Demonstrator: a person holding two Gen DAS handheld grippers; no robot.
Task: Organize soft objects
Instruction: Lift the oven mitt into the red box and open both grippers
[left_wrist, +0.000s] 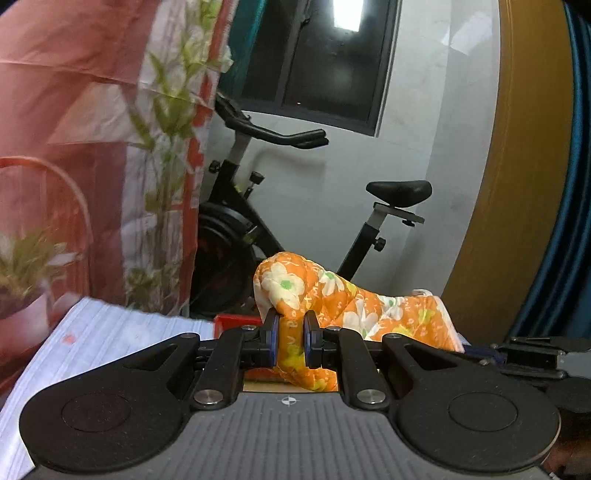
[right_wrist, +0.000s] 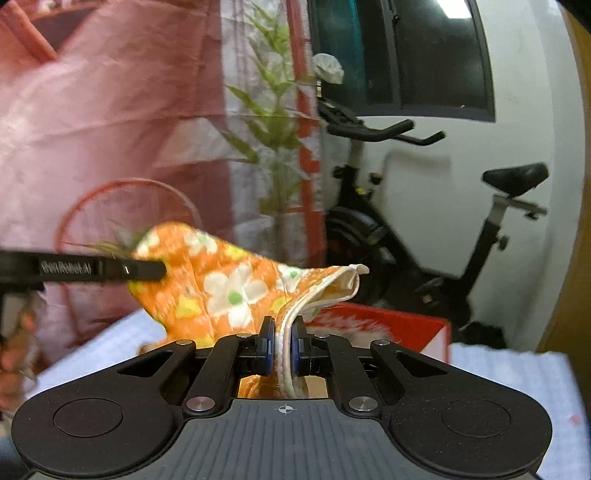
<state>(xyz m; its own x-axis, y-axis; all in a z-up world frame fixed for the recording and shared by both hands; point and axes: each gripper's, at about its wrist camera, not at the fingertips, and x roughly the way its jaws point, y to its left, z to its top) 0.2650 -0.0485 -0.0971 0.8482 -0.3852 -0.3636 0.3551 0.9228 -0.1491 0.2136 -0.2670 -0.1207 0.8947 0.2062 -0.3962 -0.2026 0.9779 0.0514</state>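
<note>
Both tongs are clamped on the orange floral quilted cloth (left_wrist: 354, 310), which hangs in the air between them above the white-covered counter (left_wrist: 110, 332): the left tongs (left_wrist: 290, 338) pinch a bunched fold, the right tongs (right_wrist: 282, 349) pinch the cream piped hem. Judged step: spreading or folding the cloth, mid-lift. Next move probably calls for even tension between both grips, then lowering it flat, clear of the red box (right_wrist: 406, 328)
</note>
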